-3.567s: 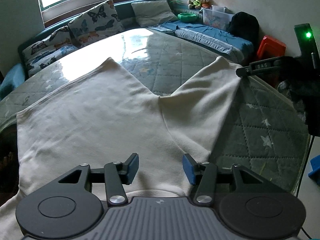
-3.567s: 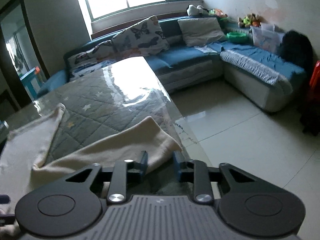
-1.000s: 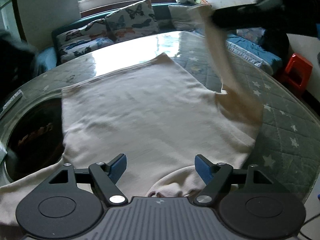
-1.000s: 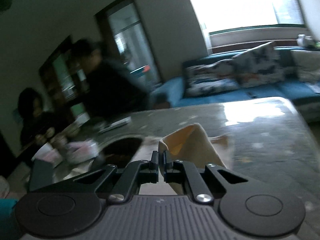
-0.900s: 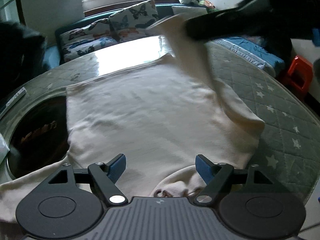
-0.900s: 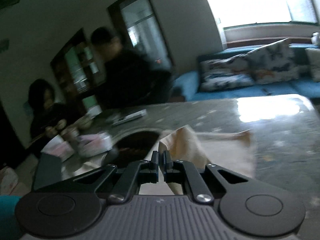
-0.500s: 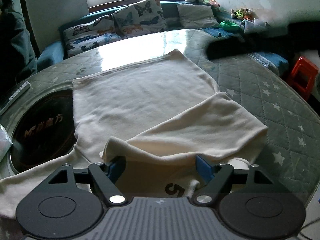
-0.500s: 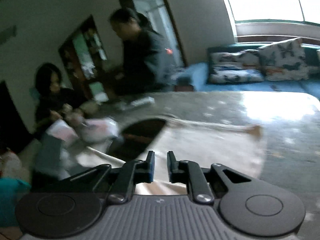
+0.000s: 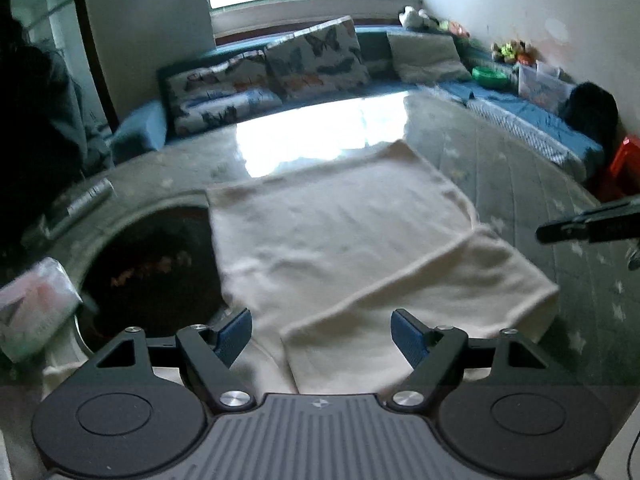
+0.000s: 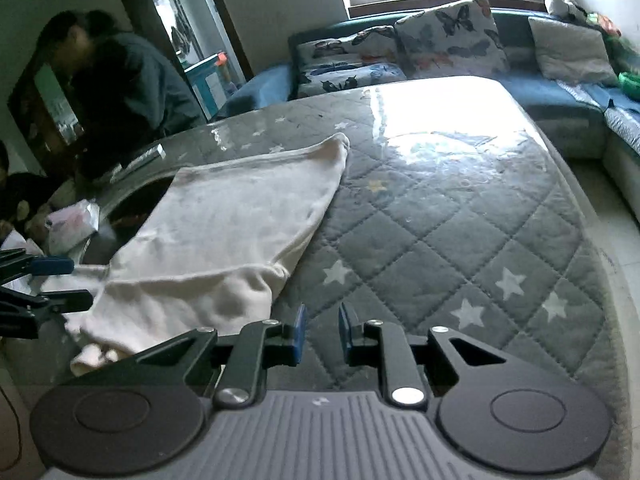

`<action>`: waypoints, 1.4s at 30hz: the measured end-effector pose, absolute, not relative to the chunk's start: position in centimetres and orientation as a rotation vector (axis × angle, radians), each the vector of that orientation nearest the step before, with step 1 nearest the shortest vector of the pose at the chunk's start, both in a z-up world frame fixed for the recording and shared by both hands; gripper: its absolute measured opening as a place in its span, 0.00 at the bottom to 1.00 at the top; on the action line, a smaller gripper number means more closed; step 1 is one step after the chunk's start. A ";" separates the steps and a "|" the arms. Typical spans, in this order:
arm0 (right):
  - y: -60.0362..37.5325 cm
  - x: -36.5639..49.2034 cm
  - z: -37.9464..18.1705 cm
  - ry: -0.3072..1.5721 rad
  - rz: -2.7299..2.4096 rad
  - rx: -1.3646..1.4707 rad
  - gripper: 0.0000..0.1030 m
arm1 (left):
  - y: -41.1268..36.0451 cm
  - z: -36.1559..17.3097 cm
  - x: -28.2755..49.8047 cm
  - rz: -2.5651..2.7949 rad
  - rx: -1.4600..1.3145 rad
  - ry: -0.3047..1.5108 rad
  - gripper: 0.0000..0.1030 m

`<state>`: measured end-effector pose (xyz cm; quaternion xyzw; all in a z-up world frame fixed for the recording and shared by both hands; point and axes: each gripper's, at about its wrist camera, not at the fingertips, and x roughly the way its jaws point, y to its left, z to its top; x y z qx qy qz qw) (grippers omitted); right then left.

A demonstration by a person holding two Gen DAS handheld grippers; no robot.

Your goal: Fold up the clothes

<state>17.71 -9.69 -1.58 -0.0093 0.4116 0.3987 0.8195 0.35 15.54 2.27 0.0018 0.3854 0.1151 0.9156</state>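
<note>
The near edge of the cream garment is hidden behind the left gripper. Only the tip of the right gripper shows at the frame edge. The people beyond the table are dark and blurred.

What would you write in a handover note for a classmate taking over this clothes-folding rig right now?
Left gripper: open, empty, above the near edge of the cream garment.
Right gripper: open, empty, over the quilted table cover, beside the garment's right edge.
Garment lies flat on the table.
Done: right sleeve folded in across the body.
Left: the left sleeve appears unfolded, trailing off to the left; then fold the body.
</note>
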 end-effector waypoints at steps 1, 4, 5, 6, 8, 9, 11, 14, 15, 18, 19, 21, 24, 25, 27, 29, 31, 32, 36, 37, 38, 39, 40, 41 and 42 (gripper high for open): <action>-9.4 17.9 -1.6 0.879 0.857 -0.002 0.18 | 15.4 2.4 0.5 0.227 0.005 0.790 0.77; -8.0 18.3 -2.0 0.914 0.910 0.058 0.18 | 14.6 2.2 1.2 0.193 0.018 0.793 0.77; -7.4 18.2 -2.1 0.919 0.922 0.059 0.19 | 14.4 1.8 1.5 0.186 0.023 0.803 0.77; -6.8 18.1 -2.3 0.921 0.933 0.054 0.22 | 14.3 1.4 1.7 0.180 0.024 0.815 0.76; -5.7 17.8 -2.5 0.920 0.937 0.031 0.27 | 14.2 0.6 2.1 0.173 0.013 0.841 0.76; -5.3 17.7 -2.8 0.925 0.940 0.027 0.27 | 14.3 0.2 2.2 0.173 0.006 0.850 0.76; -4.8 17.6 -3.1 0.930 0.939 0.017 0.29 | 14.6 -0.4 2.3 0.177 -0.002 0.863 0.76; -4.3 17.3 -3.2 0.917 0.920 -0.009 0.27 | 15.2 -1.2 2.6 0.188 -0.011 0.882 0.76; -4.2 17.2 -3.3 0.913 0.914 -0.018 0.24 | 15.3 -1.5 2.7 0.191 -0.016 0.887 0.76; -3.7 16.9 -3.5 0.901 0.895 -0.045 0.11 | 15.5 -2.1 3.0 0.187 -0.034 0.900 0.76; -3.8 16.7 -3.4 0.890 0.887 -0.057 0.09 | 15.3 -2.3 3.1 0.184 -0.035 0.904 0.76; -4.1 16.4 -3.2 0.864 0.863 -0.082 0.08 | 15.1 -2.5 3.3 0.179 -0.038 0.908 0.76; -4.9 16.2 -3.1 0.832 0.813 -0.110 0.08 | 14.6 -2.6 3.7 0.151 -0.049 0.904 0.76; -5.4 16.4 -3.1 0.830 0.792 -0.106 0.08 | 14.3 -2.7 3.9 0.140 -0.048 0.903 0.76; -6.5 16.6 -3.1 0.827 0.745 -0.094 0.08 | 13.5 -2.8 4.3 0.116 -0.041 0.901 0.76; -8.0 16.8 -3.2 0.822 0.690 -0.066 0.08 | 12.5 -3.0 4.6 0.084 -0.031 0.897 0.77; -9.6 16.8 -3.4 0.819 0.630 -0.029 0.08 | 11.5 -3.1 4.9 0.050 -0.018 0.892 0.77; -10.4 16.6 -3.6 0.815 0.601 -0.013 0.08 | 11.0 -3.1 5.1 0.036 -0.013 0.891 0.77; -13.3 15.5 -4.0 0.823 0.523 0.069 0.08 | 9.8 -3.2 5.2 -0.003 -0.006 0.892 0.77; -13.7 15.3 -4.1 0.827 0.515 0.083 0.08 | 9.8 -3.2 5.2 -0.008 -0.008 0.894 0.77; -14.1 15.0 -4.0 0.830 0.514 0.078 0.09 | 9.9 -3.2 5.2 -0.010 -0.009 0.896 0.77; -14.4 14.8 -4.0 0.834 0.515 0.070 0.09 | 10.1 -3.2 5.2 -0.009 -0.011 0.899 0.77; -14.5 14.6 -3.8 0.833 0.519 0.056 0.10 | 10.2 -3.2 5.2 -0.005 -0.013 0.902 0.77; -14.4 14.6 -3.4 0.820 0.520 0.042 0.10 | 10.4 -3.1 5.2 0.000 -0.013 0.904 0.77; -14.3 14.5 -2.9 0.805 0.520 0.029 0.10 | 10.5 -3.1 5.1 0.006 -0.013 0.905 0.77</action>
